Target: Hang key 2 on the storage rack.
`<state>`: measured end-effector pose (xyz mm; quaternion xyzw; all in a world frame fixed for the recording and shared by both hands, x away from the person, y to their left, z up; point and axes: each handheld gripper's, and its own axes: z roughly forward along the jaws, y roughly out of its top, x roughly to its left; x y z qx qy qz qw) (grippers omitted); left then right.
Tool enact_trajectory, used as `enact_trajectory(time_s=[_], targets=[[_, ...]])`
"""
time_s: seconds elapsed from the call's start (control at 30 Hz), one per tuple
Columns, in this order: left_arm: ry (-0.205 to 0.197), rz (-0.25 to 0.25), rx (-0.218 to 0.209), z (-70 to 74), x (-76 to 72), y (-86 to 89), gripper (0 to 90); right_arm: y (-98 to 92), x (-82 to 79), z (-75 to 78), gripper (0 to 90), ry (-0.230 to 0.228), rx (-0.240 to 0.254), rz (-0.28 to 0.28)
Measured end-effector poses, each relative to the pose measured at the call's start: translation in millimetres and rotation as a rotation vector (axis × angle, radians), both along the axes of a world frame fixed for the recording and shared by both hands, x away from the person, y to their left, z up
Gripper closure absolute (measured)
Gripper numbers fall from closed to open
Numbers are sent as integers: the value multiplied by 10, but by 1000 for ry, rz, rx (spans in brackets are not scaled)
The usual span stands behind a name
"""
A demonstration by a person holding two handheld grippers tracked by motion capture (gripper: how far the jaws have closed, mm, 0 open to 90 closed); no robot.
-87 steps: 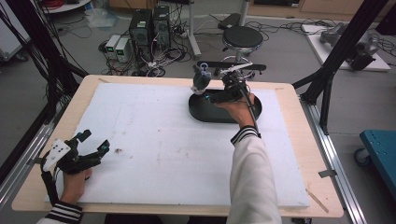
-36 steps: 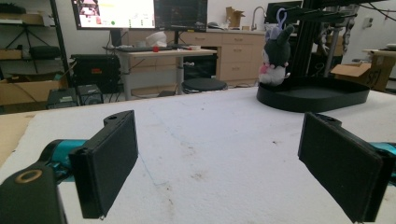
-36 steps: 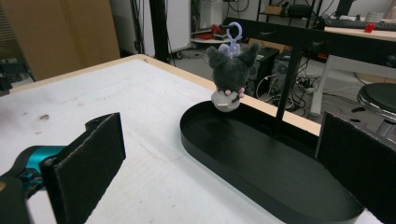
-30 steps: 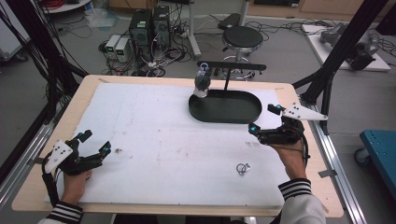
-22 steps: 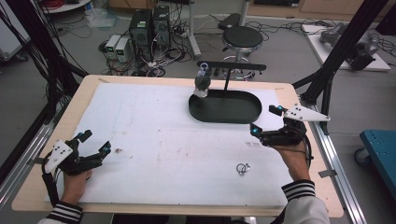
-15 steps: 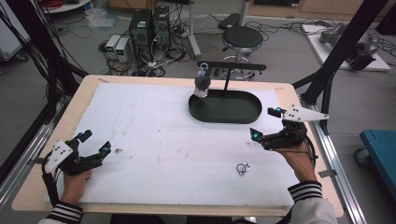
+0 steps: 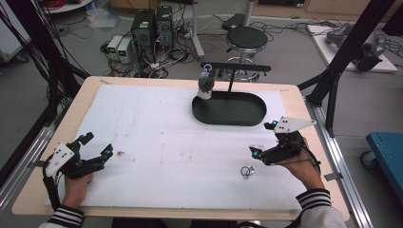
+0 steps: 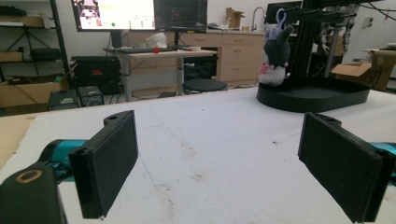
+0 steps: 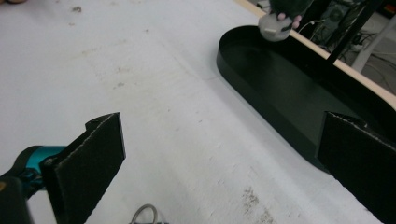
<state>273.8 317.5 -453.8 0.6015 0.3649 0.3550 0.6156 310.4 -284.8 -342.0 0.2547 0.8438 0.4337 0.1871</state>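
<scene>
From the high view first: my right hand-held gripper point(image 7: 262, 138) hovers over the worktop point(image 7: 157, 137), jaws apart and holding nothing. The ring point(image 7: 246, 171) lies just below and a little to the left of its tips, flat on the white sheet. Ahead of it sits the black tray point(image 7: 230, 109), with the plush point(image 7: 206, 84) hanging from the stand point(image 7: 235, 67) at the tray's far left end. My left hand-held gripper point(image 7: 95, 147) rests well apart at the near left corner, jaws open too, empty.

Left gripper view: both pads point(image 8: 109, 163) stand wide, bare sheet between them. The plush point(image 8: 276, 56) and tray point(image 8: 315, 95) are far ahead to the right. Little risk from this side, I'd say, unless I drag its cable across the sheet.

Right gripper view: jaws spread, tray point(image 9: 289, 93) ahead and to the right, plush point(image 9: 280, 21) at the top edge. The ring point(image 9: 145, 213) just peeks in at the bottom, nearer than the tips. That's the worry: it's thin wire lying flat, so if I come down too far forward I close on nothing. If I press at an angle, the pads may skid it away or flip it. And the right jaw is close to the tray rim, so a careless swing could knock the tray and set the plush swaying.
</scene>
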Motion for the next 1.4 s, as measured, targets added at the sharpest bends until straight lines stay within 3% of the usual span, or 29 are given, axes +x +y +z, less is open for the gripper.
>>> enact_trajectory(time_s=[0.2,0.5,0.67,0.93,1.17,1.27,1.4], targets=[[-1,0,1,0,0,-1,125,19,-11,-79,7,27,-33,22],[-2,-1,3,0,0,-2,125,46,-7,-257,9,120,-73,42],[-2,-1,3,0,0,-1,125,78,1,-351,15,191,-122,44],[-1,-2,2,1,0,0,125,121,-5,-401,46,215,-159,56],[-1,-2,3,1,0,0,125,128,-36,-557,71,262,-197,77],[-1,-2,3,1,-1,0,125,137,-51,-609,150,278,-207,99],[-1,-2,3,1,-1,0,125,156,-52,-651,182,295,-235,110]])
